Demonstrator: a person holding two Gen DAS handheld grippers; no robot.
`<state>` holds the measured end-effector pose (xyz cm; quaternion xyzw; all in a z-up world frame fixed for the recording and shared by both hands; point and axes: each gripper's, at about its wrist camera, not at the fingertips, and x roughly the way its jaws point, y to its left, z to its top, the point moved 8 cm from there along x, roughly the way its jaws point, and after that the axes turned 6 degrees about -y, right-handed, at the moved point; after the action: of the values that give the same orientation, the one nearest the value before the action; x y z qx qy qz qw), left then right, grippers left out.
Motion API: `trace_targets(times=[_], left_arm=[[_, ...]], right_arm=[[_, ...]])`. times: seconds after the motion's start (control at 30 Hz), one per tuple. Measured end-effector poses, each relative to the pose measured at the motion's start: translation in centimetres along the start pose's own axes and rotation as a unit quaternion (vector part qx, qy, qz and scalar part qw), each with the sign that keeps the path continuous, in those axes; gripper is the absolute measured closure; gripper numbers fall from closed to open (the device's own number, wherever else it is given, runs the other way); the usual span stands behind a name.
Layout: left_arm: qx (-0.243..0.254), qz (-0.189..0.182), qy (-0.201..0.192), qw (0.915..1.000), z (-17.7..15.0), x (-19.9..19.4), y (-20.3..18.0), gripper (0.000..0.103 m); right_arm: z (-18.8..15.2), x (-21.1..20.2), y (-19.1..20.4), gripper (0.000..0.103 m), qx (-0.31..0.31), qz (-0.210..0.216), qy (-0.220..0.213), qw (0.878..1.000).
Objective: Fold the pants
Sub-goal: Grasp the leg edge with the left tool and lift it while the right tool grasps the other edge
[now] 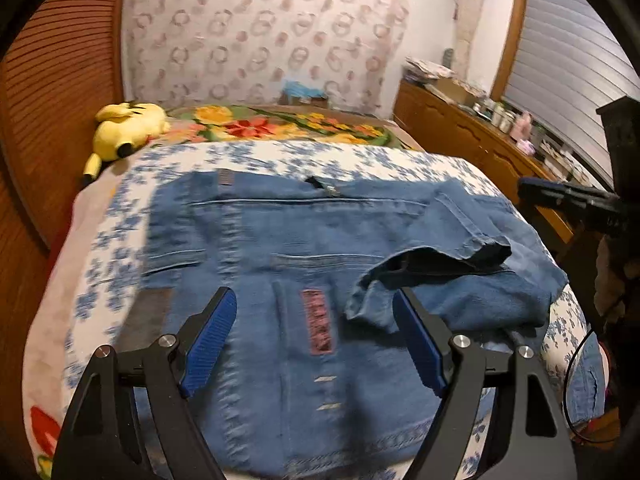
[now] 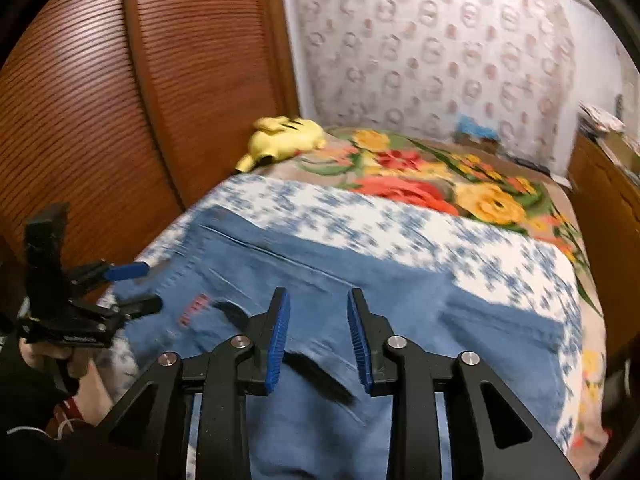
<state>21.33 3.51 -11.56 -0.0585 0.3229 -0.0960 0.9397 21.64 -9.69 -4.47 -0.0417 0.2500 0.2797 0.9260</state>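
Patterned wall (image 1: 260,32), louvred wardrobe (image 2: 120,80), wooden dresser (image 1: 460,128)

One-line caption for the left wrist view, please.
Open left gripper hovers over blue jeans spread on a floral bedspread, one leg folded across; yellow plush toy by the wall.

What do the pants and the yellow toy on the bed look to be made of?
Pants: blue denim, matte and faded, with visible stitched seams and pocket lines. Yellow toy: seemingly soft plush fabric, going by its rounded stuffed shape; blur hides the surface detail.
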Motion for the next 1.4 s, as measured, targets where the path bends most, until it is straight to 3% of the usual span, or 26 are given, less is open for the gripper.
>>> trace_targets(times=[0.07,0.3,0.57,0.67,0.73,0.77,0.83,1.13,1.4], left_arm=[[0.001,-0.012,0.007,0.9999,0.0,0.9,-0.8,0.025],[0.022,-0.039,0.043,0.9981,-0.7,3.5,-3.1,0.058],[0.031,-0.041,0.058,0.997,-1.2,5.0,-3.7,0.068],[0.033,-0.047,0.053,0.9969,-1.1,4.9,-4.0,0.083],[0.033,-0.055,0.052,0.9966,-1.1,4.6,-4.2,0.092],[0.035,-0.055,0.05,0.9966,-1.0,4.4,-4.3,0.093],[0.037,-0.057,0.043,0.9968,-0.8,3.7,-4.5,0.096],[0.019,-0.058,-0.02,0.9979,1.5,-2.5,-3.4,0.097],[-0.01,-0.034,-0.066,0.9972,3.0,-8.3,0.3,0.097]], right_arm=[[-0.9,0.8,-0.1,0.062,0.011,-0.002,0.016,1.0],[-3.0,3.1,-1.3,0.061,0.041,-0.008,0.058,0.997],[-3.6,4.6,-0.7,0.06,0.073,0.013,0.084,0.994],[-3.5,5.5,-0.6,0.061,0.083,0.031,0.092,0.992],[-3.1,5.9,-0.2,0.077,0.082,0.047,0.092,0.991],[-2.9,6.0,0.0,0.09,0.077,0.051,0.093,0.991],[-2.5,5.9,-0.1,0.096,0.07,0.052,0.084,0.993],[5.4,2.9,1.9,0.099,0.028,0.073,-0.013,0.997],[11.5,2.8,8.1,0.099,-0.033,0.126,-0.064,0.989]])
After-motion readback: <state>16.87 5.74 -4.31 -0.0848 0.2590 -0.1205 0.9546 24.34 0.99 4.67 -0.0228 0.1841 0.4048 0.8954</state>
